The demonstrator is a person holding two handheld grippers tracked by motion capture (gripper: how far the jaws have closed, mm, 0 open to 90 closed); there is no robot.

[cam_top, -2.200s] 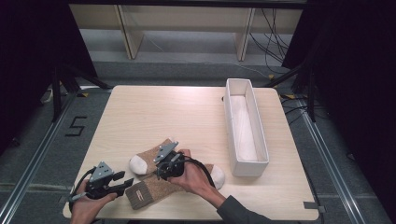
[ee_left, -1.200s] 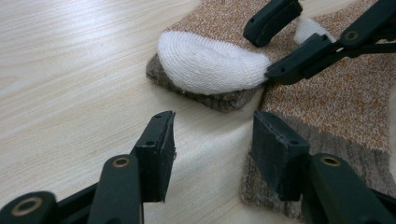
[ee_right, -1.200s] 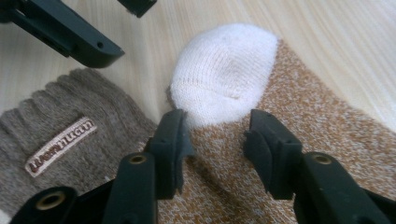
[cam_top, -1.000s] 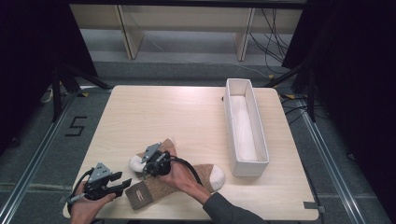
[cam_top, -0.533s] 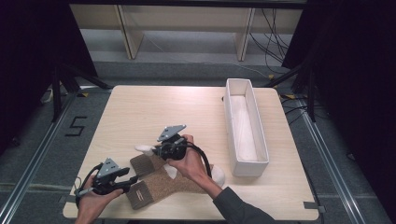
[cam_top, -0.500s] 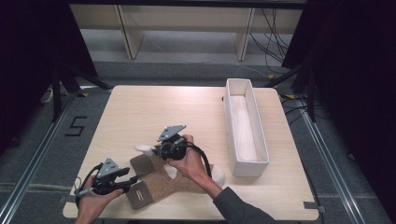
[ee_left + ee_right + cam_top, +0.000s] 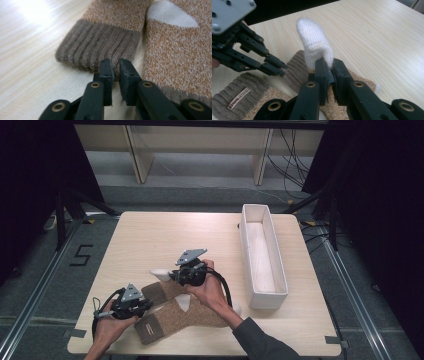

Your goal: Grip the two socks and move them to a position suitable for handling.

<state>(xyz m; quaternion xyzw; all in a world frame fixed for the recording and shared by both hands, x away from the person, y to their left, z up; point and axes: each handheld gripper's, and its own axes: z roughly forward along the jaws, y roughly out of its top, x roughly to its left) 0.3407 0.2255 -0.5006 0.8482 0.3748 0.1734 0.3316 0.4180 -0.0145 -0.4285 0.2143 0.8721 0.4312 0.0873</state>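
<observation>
Sock toe [image 7: 315, 45] pinched in right tool [image 7: 328, 66].

Speckled orange-brown knit socks [image 7: 192, 312] showing taupe ribbed cuffs [image 7: 100, 48], cream-white toe [image 7: 315, 43] and heel patch [image 7: 170, 15]. Light wood-grain table [image 7: 165, 235] carrying a white oblong tray [image 7: 250, 250]. Black gripper jaws showing brass rivets.

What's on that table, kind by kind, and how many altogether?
Socks: 2, one with its white toe lifted, one flat with a label.
White bin: 1.
Grippers: 2, left and right.
Total: 5.
</observation>
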